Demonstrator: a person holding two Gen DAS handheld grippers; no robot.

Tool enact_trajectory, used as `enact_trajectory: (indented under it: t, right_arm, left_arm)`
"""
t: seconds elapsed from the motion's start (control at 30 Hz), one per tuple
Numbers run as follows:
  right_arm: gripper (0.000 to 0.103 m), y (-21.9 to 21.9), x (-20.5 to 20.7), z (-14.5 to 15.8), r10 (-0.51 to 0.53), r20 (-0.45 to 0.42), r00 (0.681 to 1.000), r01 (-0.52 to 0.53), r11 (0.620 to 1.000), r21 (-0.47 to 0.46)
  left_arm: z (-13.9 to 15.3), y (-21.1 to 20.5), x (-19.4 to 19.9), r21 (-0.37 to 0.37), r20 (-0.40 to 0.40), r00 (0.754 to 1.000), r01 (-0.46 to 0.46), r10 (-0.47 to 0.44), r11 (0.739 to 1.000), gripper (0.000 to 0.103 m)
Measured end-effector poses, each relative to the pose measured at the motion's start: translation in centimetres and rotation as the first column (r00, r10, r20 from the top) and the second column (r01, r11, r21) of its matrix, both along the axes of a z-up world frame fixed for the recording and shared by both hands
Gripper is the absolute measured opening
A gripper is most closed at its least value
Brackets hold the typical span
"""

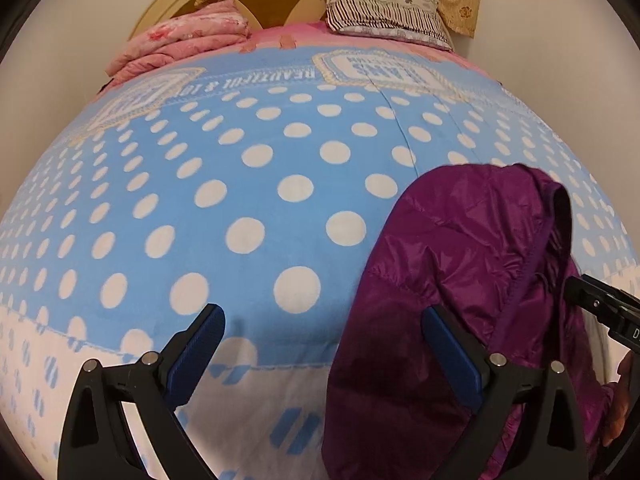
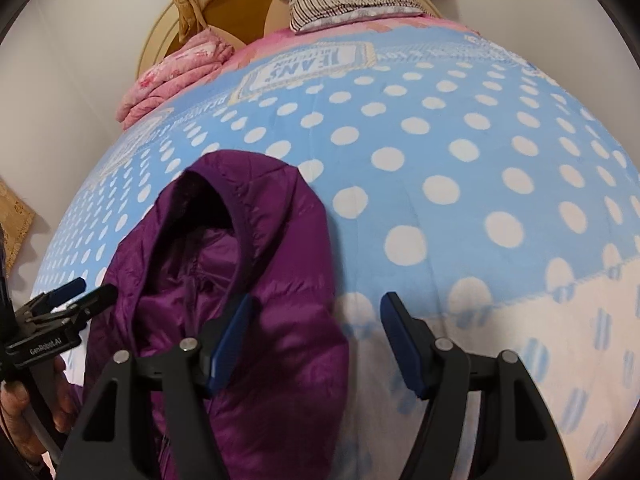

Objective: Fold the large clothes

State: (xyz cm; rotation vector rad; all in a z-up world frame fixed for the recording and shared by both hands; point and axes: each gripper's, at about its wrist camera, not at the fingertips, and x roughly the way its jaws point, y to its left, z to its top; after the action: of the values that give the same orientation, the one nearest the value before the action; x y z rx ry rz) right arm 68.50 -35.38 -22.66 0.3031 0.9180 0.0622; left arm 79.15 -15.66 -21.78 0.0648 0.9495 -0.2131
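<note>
1. Here the purple jacket (image 1: 460, 280) lies on the dotted blue blanket (image 1: 240, 200), between both tongs
2. Left gripper (image 1: 324, 344) and right gripper (image 2: 316, 340) gape wide, holding nothing
3. Pink quilt (image 1: 180, 44) and pillow (image 1: 384, 12) sit far off

Both wrist views look steeply down, sharing the nearby jacket (image 1: 460, 264).

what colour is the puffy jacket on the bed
Purple jacket, clearest in the right wrist view.

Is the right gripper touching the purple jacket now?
Cannot tell. In the right wrist view the right gripper is open and one finger overlaps the purple jacket, but neither view shows contact or a gap plainly.
</note>
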Motion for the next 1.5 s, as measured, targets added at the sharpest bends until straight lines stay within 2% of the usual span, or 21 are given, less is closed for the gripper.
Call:
enact_trajectory:
  t: [0.03,0.1,0.13,0.23,0.4,0.53,0.63,0.8,0.87,0.9,0.93,0.97,1.0,1.03,1.1,1.27,1.33,1.43,1.5]
  right_arm:
    - [0.046,0.2,0.3,-0.2,0.008,-0.004,1.0,-0.008,1.0,-0.009]
    - [0.008,0.8,0.7,-0.4,0.046,-0.029,0.999,-0.047,0.998,-0.035]
    - [0.008,1.0,0.6,-0.2,0.049,-0.025,0.998,-0.05,0.997,-0.055]
    - [0.006,1.4,-0.7,1.1,0.064,0.019,0.998,-0.062,0.995,-0.08]
    - [0.006,2.0,-5.1,4.4,0.089,0.128,0.988,-0.075,0.991,-0.113]
    - [0.006,3.1,-10.5,6.9,0.11,0.232,0.967,-0.076,0.986,-0.15]
    - [0.006,4.2,-14.4,8.1,0.131,0.294,0.947,-0.076,0.978,-0.194]
    - [0.007,6.2,-21.7,8.7,0.217,0.375,0.901,-0.124,0.959,-0.256]
    - [0.012,6.9,-23.2,7.9,0.272,0.362,0.892,-0.176,0.945,-0.276]
    - [0.027,7.2,-23.9,7.2,0.298,0.326,0.897,-0.2,0.932,-0.302]
    - [0.053,7.5,-24.8,6.4,0.31,0.297,0.903,-0.21,0.923,-0.323]
    - [0.063,7.3,-25.9,5.5,0.321,0.279,0.905,-0.227,0.919,-0.322]
    - [0.065,7.0,-26.8,4.9,0.328,0.261,0.908,-0.242,0.918,-0.313]
    - [0.064,6.6,-27.4,4.5,0.321,0.238,0.917,-0.24,0.919,-0.313]
    - [0.064,5.8,-28.8,4.0,0.301,0.218,0.929,-0.233,0.929,-0.287]
    - [0.063,3.8,-31.0,5.2,0.23,0.235,0.944,-0.178,0.958,-0.224]
    - [0.053,3.7,-30.6,6.4,0.177,0.25,0.952,-0.133,0.974,-0.182]
    - [0.05,5.3,-29.4,8.4,0.124,0.271,0.954,-0.104,0.991,-0.088]
    - [0.05,7.1,-28.6,8.9,0.125,0.281,0.952,-0.105,0.991,-0.085]
  left_arm:
    - [-0.3,-0.2,0.2,-0.007,-0.005,1.0,0.017,-0.017,1.0,0.052]
    - [-0.9,-0.4,0.6,-0.053,-0.042,0.997,0.056,-0.058,0.997,0.001]
    - [-0.8,-0.5,0.4,-0.062,-0.043,0.997,0.06,-0.063,0.996,0.001]
    - [1.3,-1.0,-1.5,-0.015,0.079,0.992,0.101,-0.1,0.995,0.0]
    - [5.6,0.4,-4.9,-0.058,0.17,0.978,0.131,-0.12,0.99,0.0]
    - [8.1,1.9,-9.0,-0.083,0.24,0.961,0.158,-0.134,0.984,0.0]
    - [9.6,2.8,-13.3,-0.079,0.316,0.934,0.2,-0.166,0.977,0.0]
    - [10.6,4.7,-22.1,-0.008,0.446,0.862,0.274,-0.242,0.962,0.002]
    - [9.8,5.5,-25.4,0.035,0.464,0.847,0.275,-0.26,0.961,0.002]
    - [9.2,5.7,-26.7,0.069,0.462,0.843,0.278,-0.277,0.958,0.003]
    - [8.3,5.8,-28.0,0.108,0.452,0.843,0.273,-0.291,0.956,0.007]
    - [7.5,5.9,-28.7,0.136,0.433,0.851,0.266,-0.299,0.954,0.014]
    - [6.5,6.2,-29.6,0.159,0.41,0.86,0.26,-0.303,0.952,0.036]
    - [5.8,6.8,-30.5,0.177,0.401,0.866,0.246,-0.298,0.953,0.064]
    - [4.9,8.3,-32.0,0.166,0.428,0.863,0.217,-0.269,0.962,0.08]
    - [5.8,10.4,-32.9,0.099,0.432,0.88,0.173,-0.199,0.98,0.081]
    - [6.8,9.7,-32.4,0.095,0.438,0.885,0.126,-0.155,0.987,0.081]
    - [8.4,8.0,-30.2,0.001,0.419,0.904,0.089,-0.082,0.996,0.082]
    - [8.2,6.4,-29.2,0.001,0.4,0.914,0.07,-0.064,0.998,0.082]
